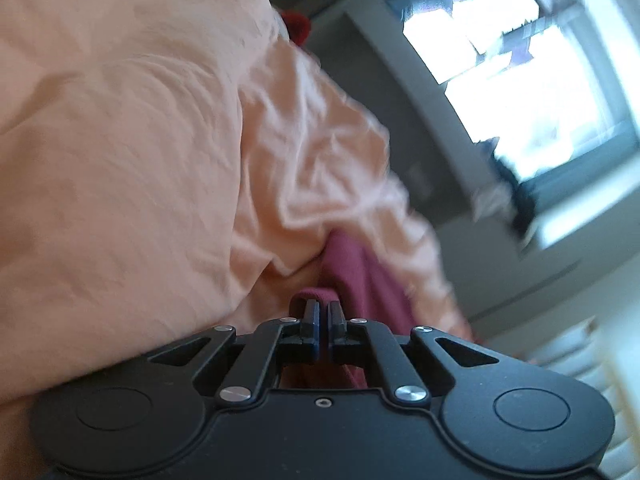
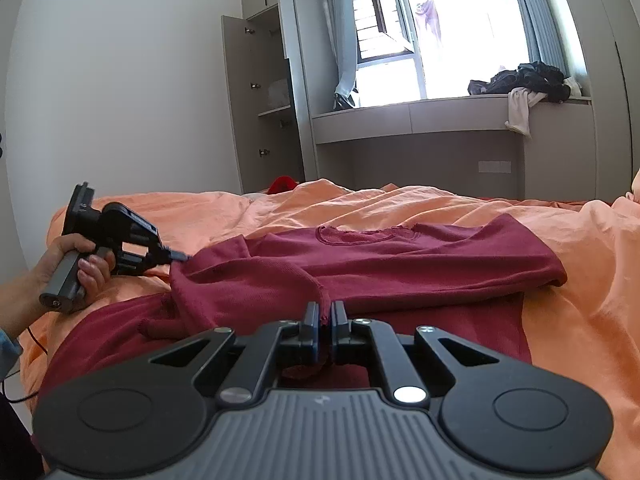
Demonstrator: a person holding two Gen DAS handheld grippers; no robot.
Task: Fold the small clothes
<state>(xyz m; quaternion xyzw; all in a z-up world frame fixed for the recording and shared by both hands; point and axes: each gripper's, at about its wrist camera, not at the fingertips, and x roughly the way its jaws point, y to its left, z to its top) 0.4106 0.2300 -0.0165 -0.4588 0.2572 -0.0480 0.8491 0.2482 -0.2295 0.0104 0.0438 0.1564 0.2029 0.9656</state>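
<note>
Now both grippers pinch the maroon shirt [image 2: 360, 264]: left gripper [image 2: 182, 257] its far-left edge (bunched), right gripper [image 2: 325, 314] the near hem; lift together, keeping the cloth taut over the orange bedding [image 2: 580, 280].

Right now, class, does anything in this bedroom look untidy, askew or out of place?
Yes. A heap of dark clothes lies on the grey window ledge, with a white garment hanging over its edge. The tall grey cupboard's door stands open. On the bed, the dark red knitted top lies only partly folded.

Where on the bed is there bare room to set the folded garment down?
Bare orange bedsheet lies right of the dark red knit top and behind its neckline. The near left is crowded: both the left gripper and right gripper pinch the fabric there.
</note>
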